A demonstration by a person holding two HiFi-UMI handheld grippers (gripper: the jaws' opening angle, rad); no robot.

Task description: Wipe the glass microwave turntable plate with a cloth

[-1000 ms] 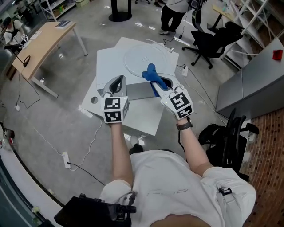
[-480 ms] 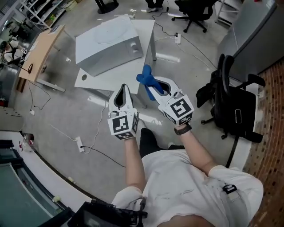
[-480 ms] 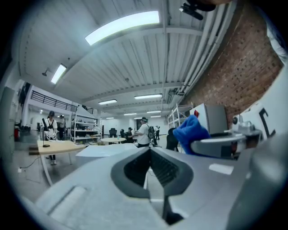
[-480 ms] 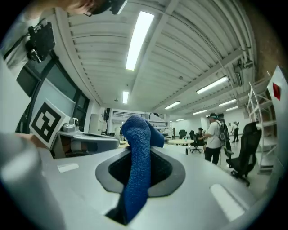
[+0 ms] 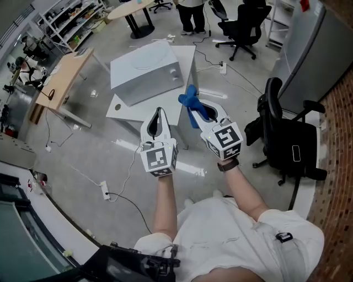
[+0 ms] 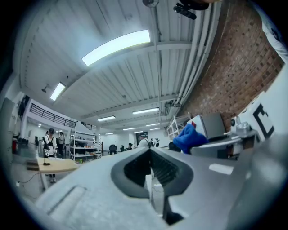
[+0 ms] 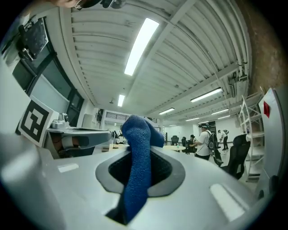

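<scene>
The white microwave (image 5: 144, 74) stands on a low white table (image 5: 128, 108) at the upper left of the head view. A faint round outline on its top looks like the glass turntable plate (image 5: 148, 60). Both grippers are held up in the air, short of the table and pointing toward it. My right gripper (image 5: 194, 108) is shut on a blue cloth (image 5: 190, 98), which bunches above the jaws (image 7: 137, 157). My left gripper (image 5: 159, 114) is shut with nothing in it (image 6: 150, 152). The cloth (image 6: 189, 137) also shows from the left gripper view.
A wooden desk (image 5: 62, 78) stands to the left. A black office chair (image 5: 289, 140) is close on the right, another chair (image 5: 241, 23) farther back. A power strip (image 5: 103, 190) and cables lie on the floor. A person (image 5: 190, 12) stands beyond the table.
Both grippers have drawn back from the microwave and table toward the body. The cloth stays in the right gripper; the left stays shut.
</scene>
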